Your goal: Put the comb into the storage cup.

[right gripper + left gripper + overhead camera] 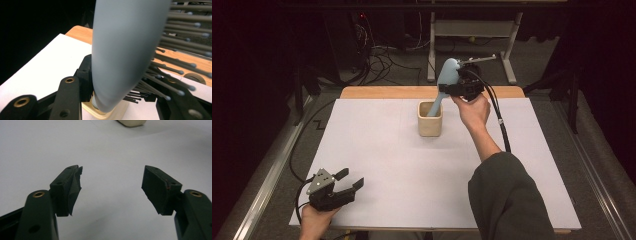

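A pale blue hairbrush [447, 75] leans with its handle down inside a cream square cup [430, 122] at the back middle of the white table top [412, 170]. My right gripper [452, 89] is shut on the brush just below its head, above the cup's right side. In the right gripper view the brush back [122, 50] stands close up, its dark bristles [180, 47] point right, and the cup rim [110, 113] lies below. My left gripper [352, 178] rests open at the near left corner, nothing between its jaws [112, 185]. The cup's base [131, 122] shows far ahead of it.
A strip of bare wood [382, 92] runs along the table's far edge. Beyond it stand a white desk frame [472, 30] and tangled cables [382, 60] on the floor. A metal rail [267, 175] runs along the table's left side.
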### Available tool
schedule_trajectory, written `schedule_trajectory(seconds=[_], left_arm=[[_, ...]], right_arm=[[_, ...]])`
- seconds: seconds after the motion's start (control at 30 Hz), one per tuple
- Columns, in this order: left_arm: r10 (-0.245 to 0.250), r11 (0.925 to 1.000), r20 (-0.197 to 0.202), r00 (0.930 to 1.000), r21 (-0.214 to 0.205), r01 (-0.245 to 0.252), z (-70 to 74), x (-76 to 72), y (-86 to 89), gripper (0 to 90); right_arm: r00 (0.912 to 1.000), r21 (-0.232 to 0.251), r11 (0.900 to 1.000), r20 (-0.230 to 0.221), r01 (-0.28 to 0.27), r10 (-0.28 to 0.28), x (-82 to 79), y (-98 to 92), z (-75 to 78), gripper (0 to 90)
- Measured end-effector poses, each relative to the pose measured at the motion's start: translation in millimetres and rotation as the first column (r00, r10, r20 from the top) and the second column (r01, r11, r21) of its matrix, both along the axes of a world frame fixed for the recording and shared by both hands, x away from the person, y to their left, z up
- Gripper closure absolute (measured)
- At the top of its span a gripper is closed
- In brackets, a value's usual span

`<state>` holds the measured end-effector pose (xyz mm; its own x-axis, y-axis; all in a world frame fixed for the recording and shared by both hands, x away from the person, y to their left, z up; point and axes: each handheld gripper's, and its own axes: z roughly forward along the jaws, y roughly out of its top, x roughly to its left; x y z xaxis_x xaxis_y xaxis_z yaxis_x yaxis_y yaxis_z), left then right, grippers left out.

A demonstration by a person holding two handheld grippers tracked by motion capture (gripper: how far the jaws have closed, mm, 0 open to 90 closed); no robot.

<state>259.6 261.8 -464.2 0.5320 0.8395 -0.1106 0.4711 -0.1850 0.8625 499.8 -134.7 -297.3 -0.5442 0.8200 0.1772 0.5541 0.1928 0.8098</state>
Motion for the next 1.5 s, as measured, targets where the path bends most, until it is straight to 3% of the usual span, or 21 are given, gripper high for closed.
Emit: schedule_trajectory(seconds=[1.0,1.5], left_arm=[[-0.002,1.0,-0.001,1.0,-0.007,0.002,0.2,0.0,0.9,32.0],[-0.001,0.9999,-0.006,1.0,-0.012,0.001,-0.1,0.5,1.5,32.2]], right_arm=[[0.9998,-0.066,0.9976,-0.006,-0.02,0.02,1.6,15.6,-18.2,55.3],[0.9994,-0.073,0.9969,-0.023,-0.029,0.027,4.4,20.6,-31.6,55.1]])
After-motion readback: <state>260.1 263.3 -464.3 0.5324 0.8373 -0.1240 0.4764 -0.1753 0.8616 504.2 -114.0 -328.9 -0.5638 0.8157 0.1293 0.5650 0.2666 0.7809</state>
